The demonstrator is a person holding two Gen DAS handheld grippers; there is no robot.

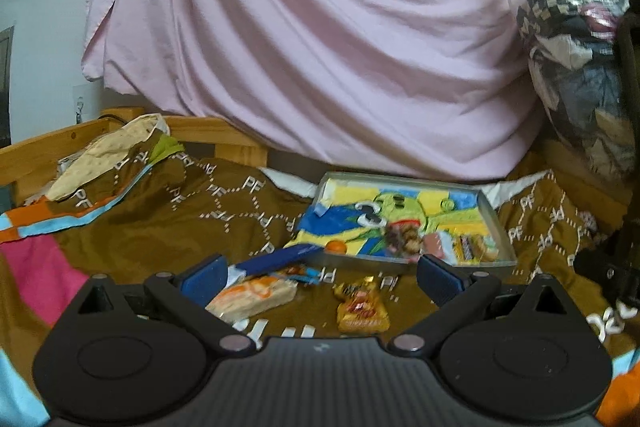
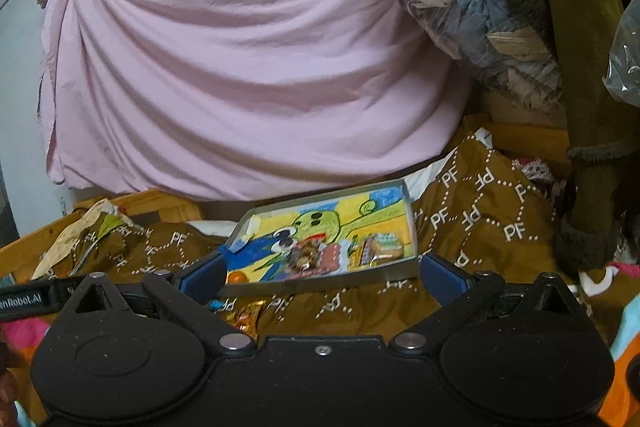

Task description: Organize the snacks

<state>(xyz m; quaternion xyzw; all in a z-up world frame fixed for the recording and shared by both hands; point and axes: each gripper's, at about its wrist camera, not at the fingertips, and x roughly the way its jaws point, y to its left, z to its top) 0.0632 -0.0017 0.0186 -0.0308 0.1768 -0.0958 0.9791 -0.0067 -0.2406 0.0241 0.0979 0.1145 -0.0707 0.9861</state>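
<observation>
Here we hold both grippers, left gripper (image 1: pixel 320 277) and right gripper (image 2: pixel 320 277), fingers wide and empty, over a brown quilted bed (image 1: pixel 168 227); crinkly snack packets (image 1: pixel 362 307) lie at six o'clock of the shallow rectangular tray (image 1: pixel 496 223).

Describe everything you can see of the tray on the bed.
The tray is shallow and rectangular, with low grey walls that look like metal. Its floor shows a bright cartoon drawing in yellow, blue and green. It rests, slightly tilted, on the brown blanket, below the pink sheet. Several wrapped snacks lie at its near side. Neither gripper touches it.
</observation>
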